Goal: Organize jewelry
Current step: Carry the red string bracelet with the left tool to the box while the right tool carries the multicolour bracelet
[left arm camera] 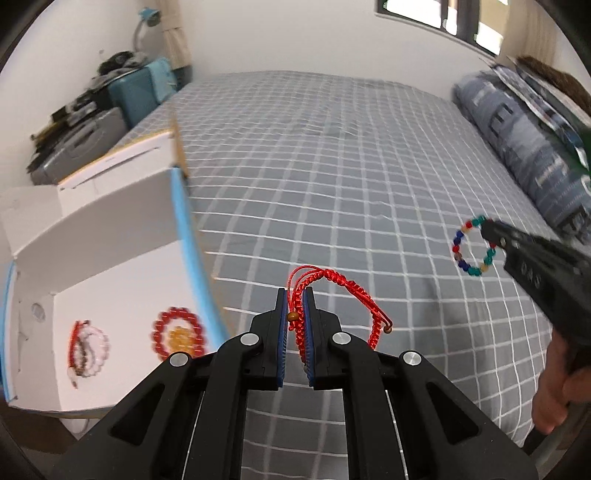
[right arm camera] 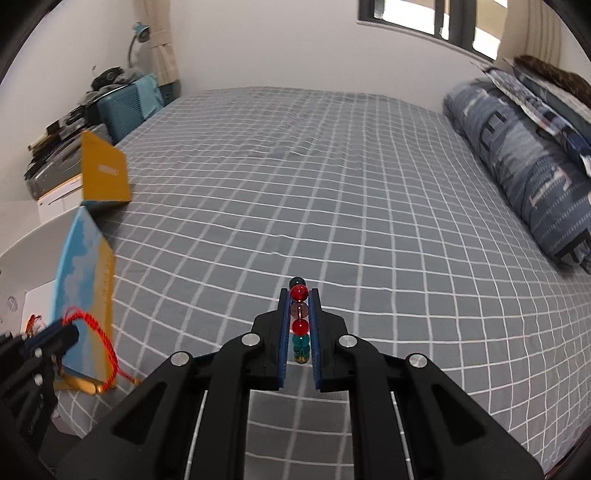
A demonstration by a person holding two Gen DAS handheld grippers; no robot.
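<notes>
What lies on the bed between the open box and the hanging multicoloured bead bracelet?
Only bare checked bedsheet; the left-wrist view shows it between the box and the bead bracelet.

A home bedroom is shown: a bed (right arm camera: 332, 192) covered in grey checked sheeting, pillows (right arm camera: 517, 155), curtains (right arm camera: 162, 40) and a window (right arm camera: 424, 18).

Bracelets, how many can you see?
4: red cord bracelet in the left gripper, beaded bracelet in the right gripper, two blurry piles, maybe more, in the box.
</notes>
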